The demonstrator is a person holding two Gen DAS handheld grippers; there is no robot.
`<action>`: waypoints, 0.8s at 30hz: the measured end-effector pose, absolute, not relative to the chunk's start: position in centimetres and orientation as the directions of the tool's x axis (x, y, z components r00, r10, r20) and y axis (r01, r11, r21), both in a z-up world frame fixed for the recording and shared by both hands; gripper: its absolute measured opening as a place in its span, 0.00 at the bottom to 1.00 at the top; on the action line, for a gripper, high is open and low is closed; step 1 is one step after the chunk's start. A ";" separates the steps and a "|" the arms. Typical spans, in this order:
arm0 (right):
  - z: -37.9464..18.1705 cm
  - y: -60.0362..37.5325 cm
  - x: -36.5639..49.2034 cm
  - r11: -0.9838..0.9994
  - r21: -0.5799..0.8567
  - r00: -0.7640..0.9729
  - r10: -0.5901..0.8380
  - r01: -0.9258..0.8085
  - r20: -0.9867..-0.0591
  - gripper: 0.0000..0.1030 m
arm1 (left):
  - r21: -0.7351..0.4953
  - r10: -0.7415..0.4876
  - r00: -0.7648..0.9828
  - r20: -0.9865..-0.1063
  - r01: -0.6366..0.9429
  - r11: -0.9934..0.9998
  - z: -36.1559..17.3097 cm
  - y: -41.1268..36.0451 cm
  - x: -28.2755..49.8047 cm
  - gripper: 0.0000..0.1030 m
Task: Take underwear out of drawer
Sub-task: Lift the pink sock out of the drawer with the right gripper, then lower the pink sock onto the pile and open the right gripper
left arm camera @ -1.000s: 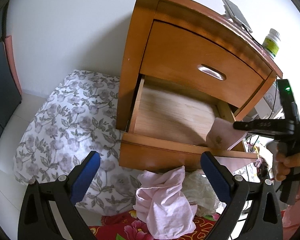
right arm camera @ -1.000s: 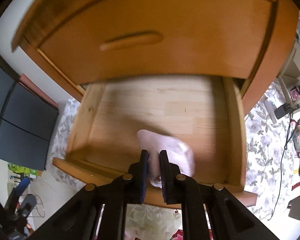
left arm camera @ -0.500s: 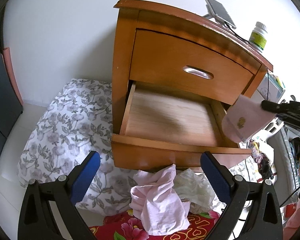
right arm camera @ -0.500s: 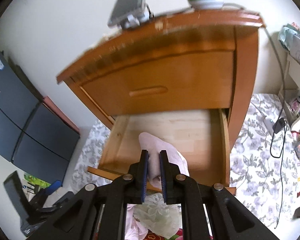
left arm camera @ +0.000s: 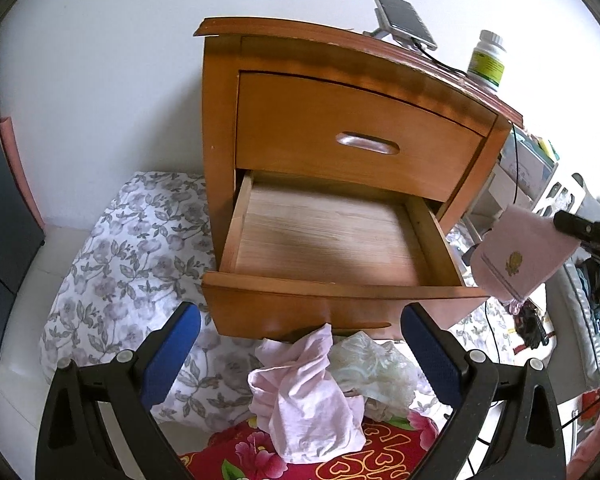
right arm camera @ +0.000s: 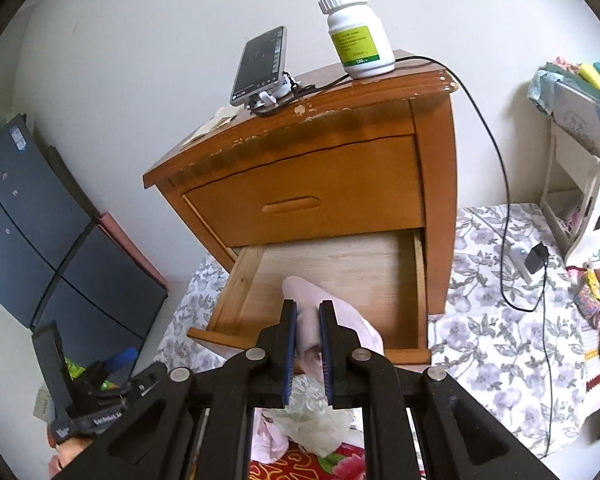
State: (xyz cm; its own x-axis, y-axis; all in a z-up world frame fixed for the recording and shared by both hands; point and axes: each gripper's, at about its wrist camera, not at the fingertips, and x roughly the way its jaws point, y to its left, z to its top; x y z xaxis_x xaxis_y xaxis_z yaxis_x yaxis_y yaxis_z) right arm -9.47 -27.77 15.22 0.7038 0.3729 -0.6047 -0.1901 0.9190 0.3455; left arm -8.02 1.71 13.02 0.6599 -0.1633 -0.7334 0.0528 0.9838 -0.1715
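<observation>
The lower wooden drawer (left arm camera: pixel 332 248) of the orange-brown wooden nightstand (left arm camera: pixel 352 120) is pulled out, and its pale plank floor is seen bare in the left wrist view. The upper drawer (left arm camera: pixel 356 136), with its recessed oval handle, is shut. On the nightstand top, a dark phone on a small white stand (right arm camera: pixel 260 66) and a white pill bottle with a green label (right arm camera: pixel 358 34) are seen, with a black cable (right arm camera: pixel 496 168) running down the right side.

A folded pale pink piece of underwear (left arm camera: pixel 518 256) is clamped between the closed blue-padded fingers of the right tongs (right arm camera: pixel 308 344). In the left wrist view it is held in the air to the right of the drawer's front corner, clear of the drawer, hanging slantwise from the tongs with its long axis running from upper right down to lower left; a small gold emblem faces the camera. In the right wrist view it projects forward past the fingertips toward the drawer.

The left tongs (left arm camera: pixel 300 344) are spread wide and hold nothing. Below them, in front of the drawer, a crumpled pale pink garment (left arm camera: pixel 304 400) and a whitish lace garment (left arm camera: pixel 376 372) lie on a red flowered cloth (left arm camera: pixel 340 460), beside a grey-and-white floral sheet (left arm camera: pixel 140 264).
</observation>
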 end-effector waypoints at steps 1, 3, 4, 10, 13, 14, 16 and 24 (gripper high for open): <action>14.9 -27.7 -9.7 0.922 0.338 0.703 0.367 -0.189 -0.609 0.12 | -0.170 -0.164 0.658 -0.735 0.055 0.984 13.0 1.6 -8.0 0.97; 13.9 -27.4 -9.9 0.927 0.328 0.693 0.358 -0.183 -0.625 0.12 | -0.169 -0.164 0.655 -0.738 0.055 0.984 12.9 1.5 -8.0 0.97; 13.5 -27.3 -9.9 0.926 0.329 0.688 0.360 -0.184 -0.630 0.12 | -0.169 -0.163 0.655 -0.738 0.056 0.984 13.0 1.5 -8.0 0.97; 10.0 -25.1 -9.7 0.927 0.320 0.630 0.368 -0.195 -0.684 0.12 | -0.171 -0.164 0.649 -0.743 0.053 0.984 12.7 1.6 -7.9 0.97; 8.1 -23.6 -9.4 0.931 0.304 0.597 0.363 -0.202 -0.715 0.12 | -0.175 -0.166 0.645 -0.746 0.050 0.983 12.5 1.7 -7.8 0.97; 7.3 -23.0 -9.2 0.932 0.302 0.583 0.362 -0.202 -0.727 0.12 | -0.176 -0.166 0.644 -0.747 0.050 0.983 12.4 1.8 -7.8 0.97; 6.2 -22.1 -9.0 0.933 0.296 0.565 0.359 -0.203 -0.743 0.12 | -0.178 -0.166 0.642 -0.748 0.046 0.983 12.3 1.9 -7.7 0.97; 2.6 -18.2 -8.2 0.937 0.264 0.502 0.346 -0.228 -0.793 0.12 | -0.185 -0.168 0.631 -0.757 0.038 0.982 11.5 2.3 -7.3 0.97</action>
State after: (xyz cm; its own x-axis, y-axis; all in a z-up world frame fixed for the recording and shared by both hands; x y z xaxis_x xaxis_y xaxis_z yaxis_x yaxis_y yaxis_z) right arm -8.25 -18.25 2.58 0.5015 0.3458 -0.7930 -0.2282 0.9371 0.2643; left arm -7.26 2.32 11.53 0.6312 -0.1676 -0.7573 0.0384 0.9819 -0.1853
